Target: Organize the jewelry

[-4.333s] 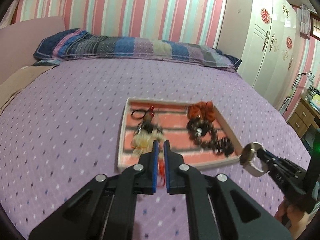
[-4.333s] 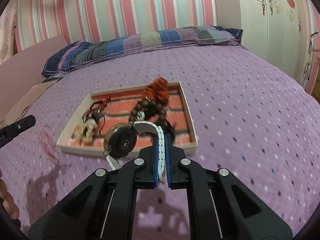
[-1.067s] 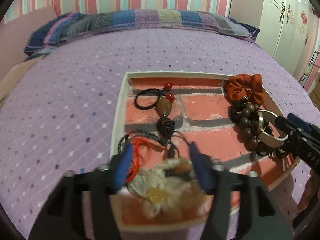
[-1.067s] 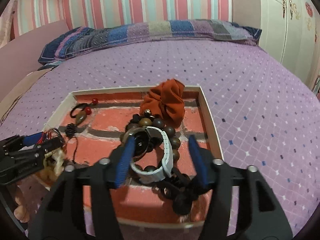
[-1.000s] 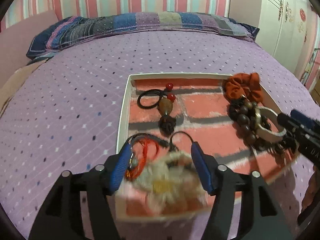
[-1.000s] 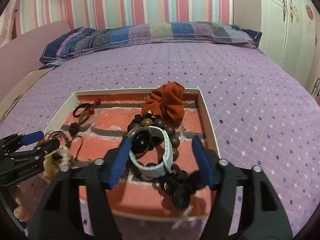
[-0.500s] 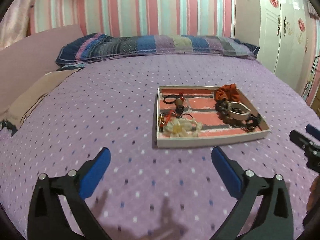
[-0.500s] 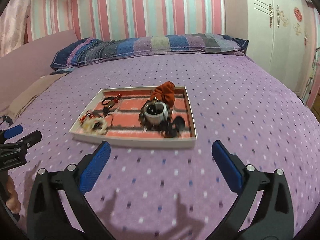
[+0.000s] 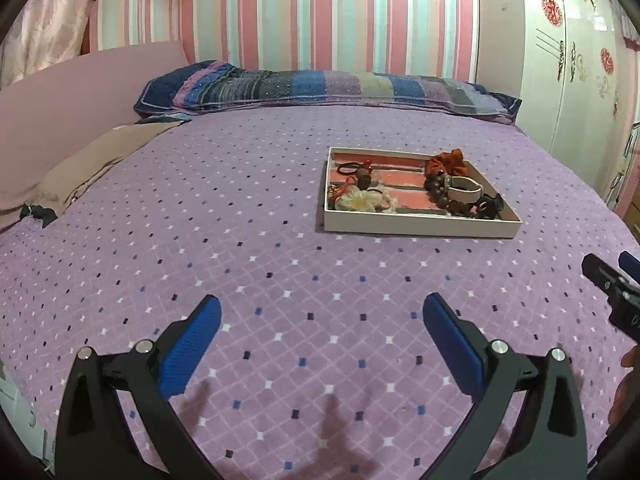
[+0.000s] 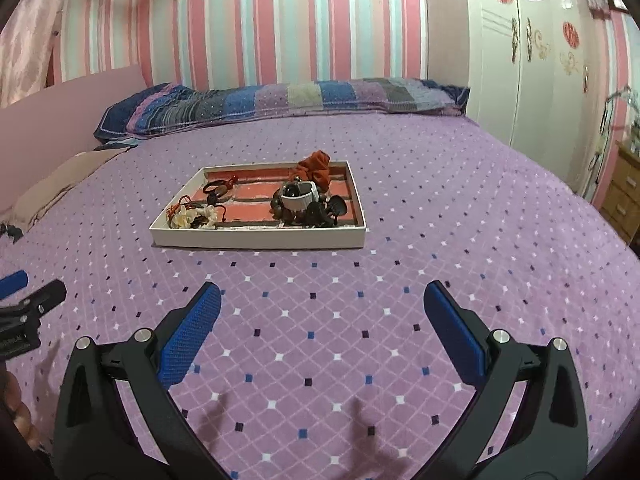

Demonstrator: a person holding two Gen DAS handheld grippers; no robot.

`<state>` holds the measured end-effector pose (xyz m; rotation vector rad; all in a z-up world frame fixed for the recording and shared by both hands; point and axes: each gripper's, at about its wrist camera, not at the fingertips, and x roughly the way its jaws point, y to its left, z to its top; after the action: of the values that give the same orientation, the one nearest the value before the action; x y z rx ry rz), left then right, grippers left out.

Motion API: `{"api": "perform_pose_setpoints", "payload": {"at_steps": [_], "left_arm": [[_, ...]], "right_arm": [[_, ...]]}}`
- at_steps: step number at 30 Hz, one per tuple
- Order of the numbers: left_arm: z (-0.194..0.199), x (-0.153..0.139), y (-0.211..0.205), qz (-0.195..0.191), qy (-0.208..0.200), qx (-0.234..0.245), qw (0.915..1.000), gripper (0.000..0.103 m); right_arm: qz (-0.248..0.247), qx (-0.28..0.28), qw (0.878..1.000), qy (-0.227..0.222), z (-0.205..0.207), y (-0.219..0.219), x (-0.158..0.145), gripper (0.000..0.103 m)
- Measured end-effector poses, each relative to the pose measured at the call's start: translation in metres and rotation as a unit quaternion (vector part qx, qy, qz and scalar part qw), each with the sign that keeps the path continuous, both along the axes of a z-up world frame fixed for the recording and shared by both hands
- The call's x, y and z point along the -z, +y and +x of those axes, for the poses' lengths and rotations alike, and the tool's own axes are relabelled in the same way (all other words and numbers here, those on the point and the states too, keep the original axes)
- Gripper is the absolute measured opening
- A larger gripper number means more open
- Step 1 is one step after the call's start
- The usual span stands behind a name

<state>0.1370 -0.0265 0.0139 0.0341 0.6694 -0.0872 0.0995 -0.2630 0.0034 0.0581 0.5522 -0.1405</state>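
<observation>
A white-walled tray with a brick-pattern floor lies on the purple bed. It holds a white-strapped watch on dark wooden beads, an orange scrunchie, a cream flower piece, a red cord and a black hair tie. My left gripper is wide open and empty, well back from the tray. My right gripper is wide open and empty too, also well back.
The purple dotted bedspread spreads all around the tray. A striped pillow lies at the far end. A beige cloth lies far left. A white wardrobe and a wooden drawer unit stand at the right.
Both grippers let go of their items in the tray, opened wide and pulled back and up from it. The watch and the red cord now lie in the tray.
</observation>
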Motion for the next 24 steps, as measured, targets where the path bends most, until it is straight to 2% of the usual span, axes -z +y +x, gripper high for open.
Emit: {"api": "perform_pose_setpoints", "payload": {"at_steps": [6, 24], "left_arm": [[0.0017, 0.0033, -0.0033, 0.007, -0.001, -0.002, 1.0000, 0.099], [-0.0015, -0.0011, 0.0006, -0.014, 0.005, 0.001, 0.9999, 0.099]], "right_arm": [[-0.006, -0.001, 1.000, -0.014, -0.0048, 0.0021, -0.0039, 0.099], [-0.027, 0.027, 0.999, -0.024, -0.0052, 0.0032, -0.0013, 0.099]]}}
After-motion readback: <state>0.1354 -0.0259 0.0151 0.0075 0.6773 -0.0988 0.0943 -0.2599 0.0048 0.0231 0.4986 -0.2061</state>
